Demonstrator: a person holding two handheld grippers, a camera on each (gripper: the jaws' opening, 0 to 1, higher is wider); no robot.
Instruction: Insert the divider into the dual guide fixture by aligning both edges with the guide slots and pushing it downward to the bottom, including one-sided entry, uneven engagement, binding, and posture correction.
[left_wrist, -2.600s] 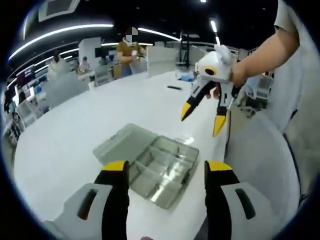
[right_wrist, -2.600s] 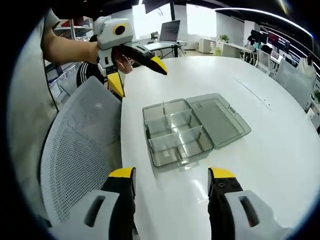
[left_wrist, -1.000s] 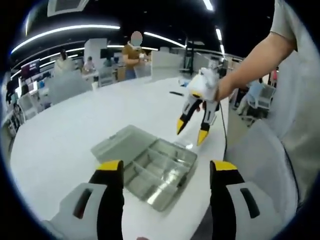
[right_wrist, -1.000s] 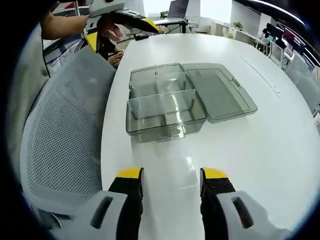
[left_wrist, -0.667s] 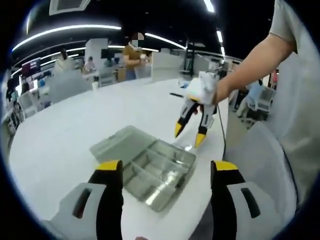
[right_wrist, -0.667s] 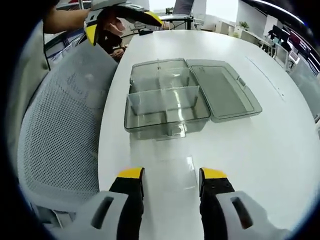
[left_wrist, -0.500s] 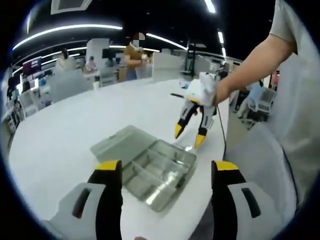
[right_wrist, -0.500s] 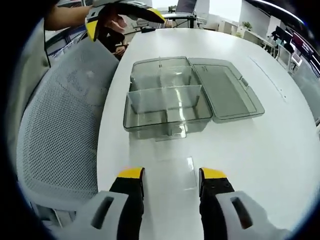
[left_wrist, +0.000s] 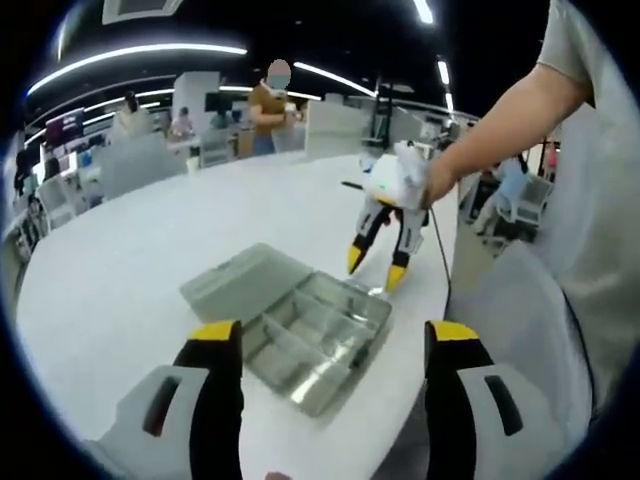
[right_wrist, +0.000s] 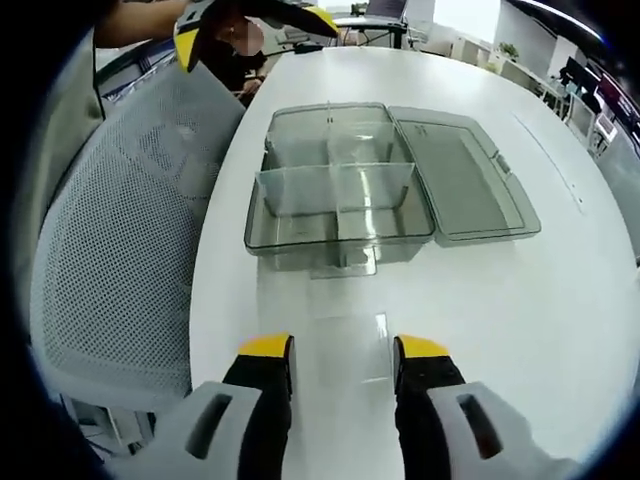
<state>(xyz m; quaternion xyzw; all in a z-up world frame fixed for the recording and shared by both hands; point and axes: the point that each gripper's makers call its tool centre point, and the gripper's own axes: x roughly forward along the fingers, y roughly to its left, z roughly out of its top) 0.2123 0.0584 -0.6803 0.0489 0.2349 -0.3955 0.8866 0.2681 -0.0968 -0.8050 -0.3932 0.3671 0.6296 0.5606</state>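
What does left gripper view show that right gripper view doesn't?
Left gripper view alone: people standing at the far side of the room, ceiling light strips, and the right claw from the front, open above the clear box.

Right gripper view alone: the mesh chair back beside the table.

Both: the white table, the box with lid open flat, dividers inside, both claws open and empty.
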